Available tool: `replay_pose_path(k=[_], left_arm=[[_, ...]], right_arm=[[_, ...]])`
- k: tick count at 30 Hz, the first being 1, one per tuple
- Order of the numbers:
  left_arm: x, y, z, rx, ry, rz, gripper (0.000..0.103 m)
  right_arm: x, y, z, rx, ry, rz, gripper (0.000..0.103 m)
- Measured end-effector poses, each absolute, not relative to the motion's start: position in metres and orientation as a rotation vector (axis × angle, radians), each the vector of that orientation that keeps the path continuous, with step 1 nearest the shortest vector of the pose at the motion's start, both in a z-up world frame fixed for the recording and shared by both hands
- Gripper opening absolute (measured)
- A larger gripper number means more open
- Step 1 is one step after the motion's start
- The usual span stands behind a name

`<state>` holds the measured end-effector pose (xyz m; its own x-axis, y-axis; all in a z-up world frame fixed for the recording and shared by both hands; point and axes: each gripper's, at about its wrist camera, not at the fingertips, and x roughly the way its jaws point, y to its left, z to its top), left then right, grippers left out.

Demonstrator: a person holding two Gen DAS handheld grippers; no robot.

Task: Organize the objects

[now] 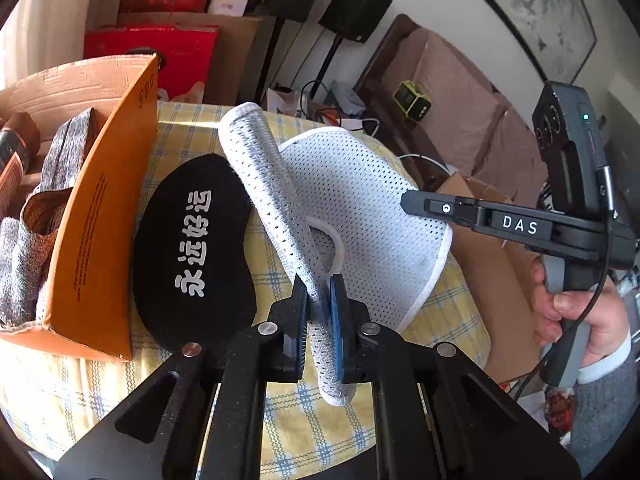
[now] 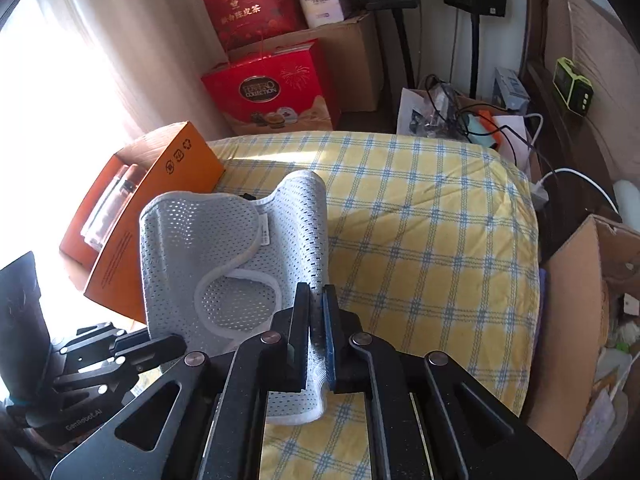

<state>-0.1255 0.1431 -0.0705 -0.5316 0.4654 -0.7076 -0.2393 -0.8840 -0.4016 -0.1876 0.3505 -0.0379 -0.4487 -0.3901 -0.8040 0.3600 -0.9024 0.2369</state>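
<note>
1. White perforated mesh fabric piece (image 1: 360, 196) w/ white binding edge sits mid-frame in the left wrist view, lifted partly off the yellow-and-blue checked cloth (image 2: 420, 220) covering the table. Same piece fills the centre-left of the right wrist view.
2. Left gripper (image 1: 320, 304) is clamped on a rolled or folded strip of that mesh at lower centre of its frame; fabric runs between the blue pads and pokes out below them.
3. Right gripper (image 2: 316, 312) is closed too, pinching the mesh's right-hand edge at lower centre of its view. A thin layer shows between the pads.
4. Handling, my guess: very light, soft, floppy, no stiffness of its own. It'll sag and fold wherever it isn't held. Holes give decent grip, so slipping is unlikely, but a thin pinch could pull free if tugged hard.
5. Best hold pts: bound edges or a doubled-up fold, one at each end, as both grippers have now, so it stays spread and doesn't bunch.
6. Black bean-shaped fabric pad (image 1: 192, 248) w/ white characters lies just left of the mesh in the left view, touching or under the strip; can't tell which.
7. Orange cardboard box (image 1: 100, 232), open, stands at the left w/ grey knitted items inside. Prob the drop spot, though that's a guess.
</note>
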Motion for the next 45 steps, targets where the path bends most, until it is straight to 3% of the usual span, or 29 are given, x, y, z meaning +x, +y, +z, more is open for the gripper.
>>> replay_pose_path(k=[13,27,36,45], left_arm=[[-0.131,0.095,0.005,-1.1,-0.409,2.396,0.007],[-0.159,-0.011,0.035,-1.144,-0.495,2.412,0.006],[-0.191,-0.056,0.019,-1.26,-0.41,2.527,0.006],[-0.223,-0.072,-0.032,-1.425,-0.351,2.559,0.006]], right_arm=[[-0.147,0.317,0.037,1.136,-0.024,-2.496,0.005],[-0.154,0.223,0.063,1.026,-0.105,-2.382,0.005],[-0.178,0.147,0.037,1.056,-0.085,-2.312,0.005],[-0.203,0.126,-0.009,1.138,-0.098,-2.311,0.005]])
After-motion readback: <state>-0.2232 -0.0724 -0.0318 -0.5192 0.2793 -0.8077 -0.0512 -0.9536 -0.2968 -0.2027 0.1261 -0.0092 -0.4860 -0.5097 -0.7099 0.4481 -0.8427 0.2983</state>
